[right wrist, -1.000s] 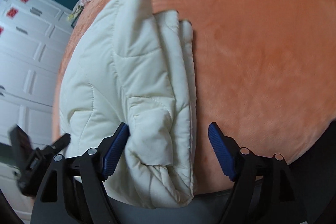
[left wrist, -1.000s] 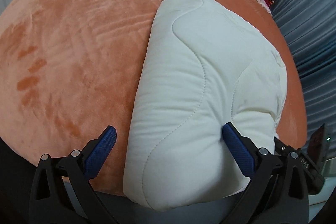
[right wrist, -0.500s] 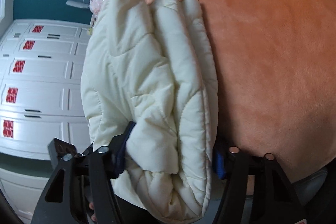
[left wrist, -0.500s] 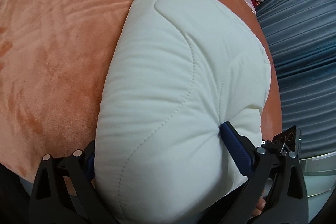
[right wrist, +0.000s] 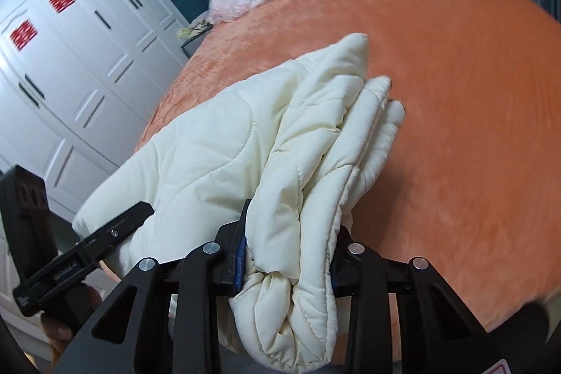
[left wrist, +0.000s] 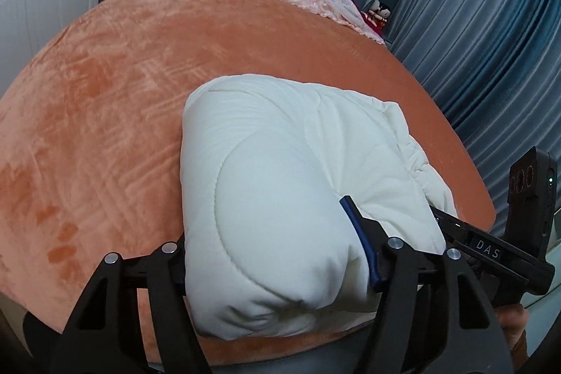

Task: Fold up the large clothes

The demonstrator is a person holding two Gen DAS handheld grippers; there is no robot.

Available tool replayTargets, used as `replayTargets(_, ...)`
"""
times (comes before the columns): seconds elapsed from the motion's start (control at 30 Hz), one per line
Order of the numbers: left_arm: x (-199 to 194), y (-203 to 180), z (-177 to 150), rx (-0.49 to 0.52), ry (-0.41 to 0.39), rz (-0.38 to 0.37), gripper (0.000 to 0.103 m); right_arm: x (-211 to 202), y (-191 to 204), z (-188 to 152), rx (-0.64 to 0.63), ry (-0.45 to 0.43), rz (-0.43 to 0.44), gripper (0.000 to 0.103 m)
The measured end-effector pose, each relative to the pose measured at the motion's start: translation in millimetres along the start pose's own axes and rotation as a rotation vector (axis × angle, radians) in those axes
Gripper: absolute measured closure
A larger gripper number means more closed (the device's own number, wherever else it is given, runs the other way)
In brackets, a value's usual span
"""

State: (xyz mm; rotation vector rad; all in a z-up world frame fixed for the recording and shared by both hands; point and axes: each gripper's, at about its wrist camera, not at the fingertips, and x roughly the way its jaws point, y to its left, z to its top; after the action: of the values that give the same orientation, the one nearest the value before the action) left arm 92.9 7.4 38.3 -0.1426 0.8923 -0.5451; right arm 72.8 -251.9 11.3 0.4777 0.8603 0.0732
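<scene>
The left claw (left wrist: pixel 280 255) and the right claw (right wrist: pixel 287 255) have just been closing and now pinch the near edge of the folded white quilted jacket (left wrist: pixel 298 170) on the orange bed (left wrist: pixel 105 128). Lift both ends evenly so the layers stay together.

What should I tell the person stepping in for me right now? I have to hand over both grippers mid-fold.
Left gripper: jaws have just been closing, now clamped on the near end of the folded cream quilted coat.
Right gripper: also just closed, pinching the coat's bunched layers at its other near corner.
Coat: folded into a thick bundle, near edge lifted, far end looks to rest on the orange bedspread.
Done: the earlier folds, both grips.
Left: probably carry the near edge over for the last fold, then release.
</scene>
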Motion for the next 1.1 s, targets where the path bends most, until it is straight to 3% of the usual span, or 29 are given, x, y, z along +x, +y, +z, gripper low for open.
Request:
replayTargets(0.4, -10.4, 28.4, 83.7, 0.106, -0.235, 0.072, 0.039, 34.5, 59.3, 96.3, -0.187, -0.178, 0.019, 0.072)
replayTargets(0.6, 10.4, 64.5, 112.9, 0.107, -0.284, 0.091, 0.039, 77.8, 78.0, 126.8, -0.245, -0.197, 0.015, 0.072)
replayTargets(0.83, 52.6, 103.9, 118.3, 0.084, -0.284, 0.097, 0.039, 131.3, 71.2, 127.3, -0.251, -0.153, 0.004, 0.072)
replayTargets(1.1, 98.8, 139.8, 95.2, 0.063, -0.224, 0.129, 0.039, 190.7, 57.8, 101.5, -0.246, -0.051, -0.018, 0.072)
